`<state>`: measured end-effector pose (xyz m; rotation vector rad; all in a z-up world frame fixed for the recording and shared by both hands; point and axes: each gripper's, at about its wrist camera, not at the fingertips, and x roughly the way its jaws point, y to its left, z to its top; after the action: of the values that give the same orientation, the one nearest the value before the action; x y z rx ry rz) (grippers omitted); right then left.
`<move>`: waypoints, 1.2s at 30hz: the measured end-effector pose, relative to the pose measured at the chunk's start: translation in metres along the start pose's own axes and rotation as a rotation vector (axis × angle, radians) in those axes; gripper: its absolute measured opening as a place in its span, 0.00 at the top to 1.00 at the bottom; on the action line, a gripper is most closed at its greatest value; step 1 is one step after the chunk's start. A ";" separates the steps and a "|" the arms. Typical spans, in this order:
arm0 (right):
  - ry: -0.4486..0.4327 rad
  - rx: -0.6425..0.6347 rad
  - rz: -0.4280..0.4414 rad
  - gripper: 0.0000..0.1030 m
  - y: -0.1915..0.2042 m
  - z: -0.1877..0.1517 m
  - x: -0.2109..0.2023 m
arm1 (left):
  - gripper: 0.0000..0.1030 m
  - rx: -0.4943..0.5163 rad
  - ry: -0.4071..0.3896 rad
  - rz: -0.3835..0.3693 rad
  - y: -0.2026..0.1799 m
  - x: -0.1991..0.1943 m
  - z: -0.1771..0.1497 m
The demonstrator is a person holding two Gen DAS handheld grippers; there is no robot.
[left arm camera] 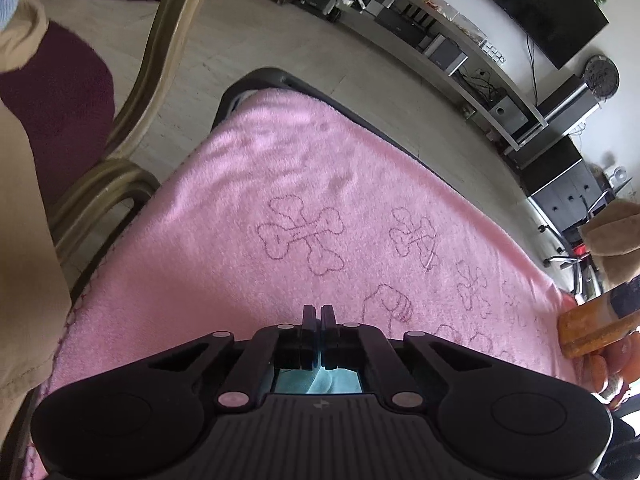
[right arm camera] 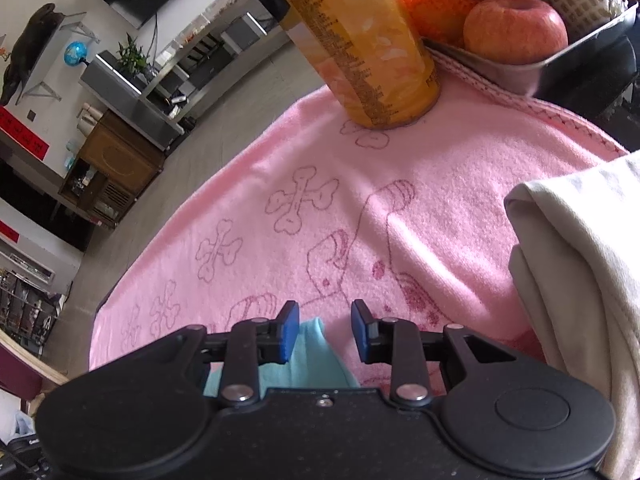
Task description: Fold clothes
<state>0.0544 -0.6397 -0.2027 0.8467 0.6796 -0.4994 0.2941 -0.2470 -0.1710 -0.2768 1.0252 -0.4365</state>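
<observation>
A teal garment [right arm camera: 316,354] lies on the pink towel [right arm camera: 440,168] that covers the table. Its pointed end sits between the blue pads [right arm camera: 289,330] of my right gripper [right arm camera: 325,316], which is open just above it. In the left wrist view my left gripper [left arm camera: 319,314] has its fingers pressed together low over the pink towel [left arm camera: 312,184]. A sliver of the teal garment [left arm camera: 320,380] shows between and under those fingers, so it looks shut on the cloth. Most of the garment is hidden under both grippers.
An orange bottle [right arm camera: 360,40] stands on the towel's far side, with a metal tray [right arm camera: 520,74] of apples and other fruit behind it. A folded cream cloth [right arm camera: 580,260] lies at the right. A wooden chair [left arm camera: 160,80] and beige fabric [left arm camera: 24,240] sit to the left.
</observation>
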 end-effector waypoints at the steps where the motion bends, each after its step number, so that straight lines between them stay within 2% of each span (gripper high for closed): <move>1: -0.005 -0.008 -0.001 0.78 0.001 0.000 0.000 | 1.00 0.012 -0.011 0.012 -0.002 -0.001 -0.001; 3: -0.016 -0.025 -0.003 0.94 0.004 -0.001 0.000 | 1.00 0.037 -0.033 0.036 -0.005 -0.002 -0.003; 4: -0.021 -0.033 -0.003 0.95 0.005 -0.002 0.000 | 1.00 0.050 -0.044 0.048 -0.007 -0.003 -0.004; 7: -0.062 -0.089 -0.051 0.96 0.013 -0.003 -0.004 | 1.00 0.115 -0.102 0.137 -0.012 -0.005 -0.006; 12: -0.082 -0.187 -0.144 0.96 0.020 -0.009 -0.001 | 1.00 0.189 -0.119 0.191 -0.015 0.003 -0.011; 15: -0.074 -0.209 -0.152 0.95 0.020 -0.010 0.001 | 0.99 0.226 -0.111 0.185 -0.019 0.009 -0.013; 16: -0.061 -0.202 -0.144 0.92 0.019 -0.009 0.002 | 0.95 0.222 -0.114 0.180 -0.018 0.008 -0.012; 18: -0.061 -0.170 -0.126 0.85 0.015 -0.006 -0.006 | 0.94 0.202 -0.123 0.186 -0.016 -0.002 -0.011; 20: -0.075 -0.148 -0.113 0.82 0.014 -0.002 -0.023 | 0.92 0.198 -0.142 0.190 -0.018 -0.021 -0.013; 23: -0.112 -0.168 -0.101 0.77 0.022 0.000 -0.067 | 0.83 0.285 -0.175 0.236 -0.033 -0.062 -0.024; 25: -0.133 -0.196 -0.102 0.67 0.029 -0.005 -0.102 | 0.72 0.352 -0.186 0.247 -0.044 -0.093 -0.038; 26: -0.141 -0.206 -0.097 0.63 0.032 -0.010 -0.122 | 0.72 0.382 -0.184 0.246 -0.047 -0.107 -0.047; 28: -0.159 -0.200 -0.079 0.53 0.030 -0.023 -0.157 | 0.66 0.435 -0.163 0.237 -0.050 -0.131 -0.069; 32: -0.106 -0.236 -0.083 0.49 0.020 -0.058 -0.204 | 0.59 0.508 -0.069 0.247 -0.049 -0.150 -0.114; 34: -0.061 -0.265 -0.111 0.39 0.018 -0.073 -0.206 | 0.59 0.525 -0.033 0.250 -0.046 -0.141 -0.132; 36: -0.009 -0.288 -0.142 0.37 0.016 -0.086 -0.200 | 0.60 0.537 -0.007 0.241 -0.044 -0.129 -0.148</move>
<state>-0.1021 -0.5345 -0.0924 0.5273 0.7857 -0.5175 0.0986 -0.2270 -0.1275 0.3225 0.8843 -0.4731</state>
